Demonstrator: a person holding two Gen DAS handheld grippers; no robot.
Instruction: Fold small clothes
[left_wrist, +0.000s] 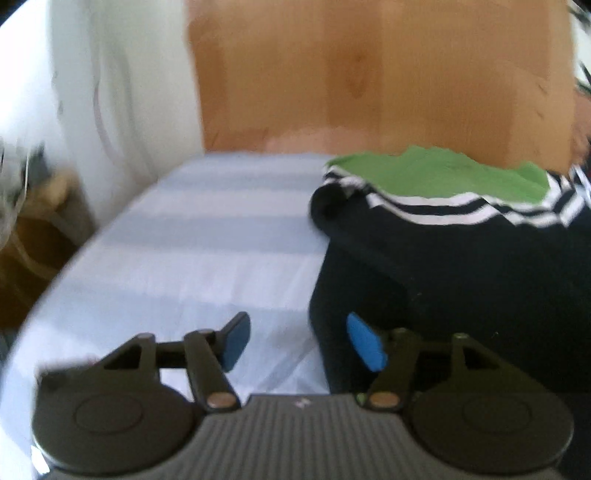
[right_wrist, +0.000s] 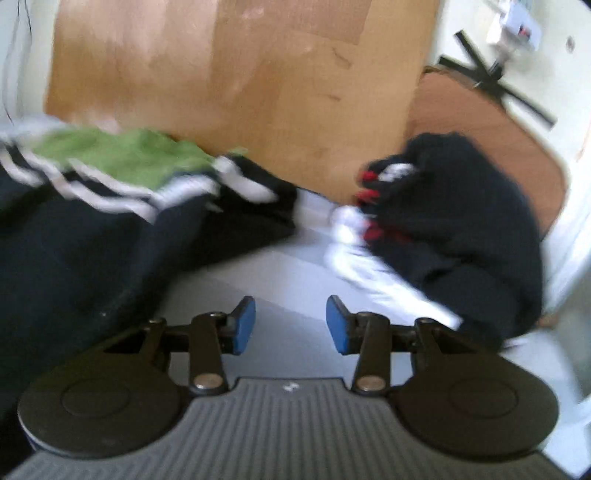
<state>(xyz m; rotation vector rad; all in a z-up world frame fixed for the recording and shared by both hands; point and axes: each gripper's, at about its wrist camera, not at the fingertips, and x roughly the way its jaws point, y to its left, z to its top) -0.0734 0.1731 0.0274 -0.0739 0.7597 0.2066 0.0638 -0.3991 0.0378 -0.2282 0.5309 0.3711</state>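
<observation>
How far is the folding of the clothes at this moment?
Nothing visibly finished. The dark striped garment with a green lining lies spread on the white sheet. Both the left gripper and the right gripper are open and empty. A crumpled dark pile waits unfolded.

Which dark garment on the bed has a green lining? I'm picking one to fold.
The spread-out dark garment with white stripes, left in the right wrist view, shows green inside. The crumpled dark heap on the right shows red and white instead.
</observation>
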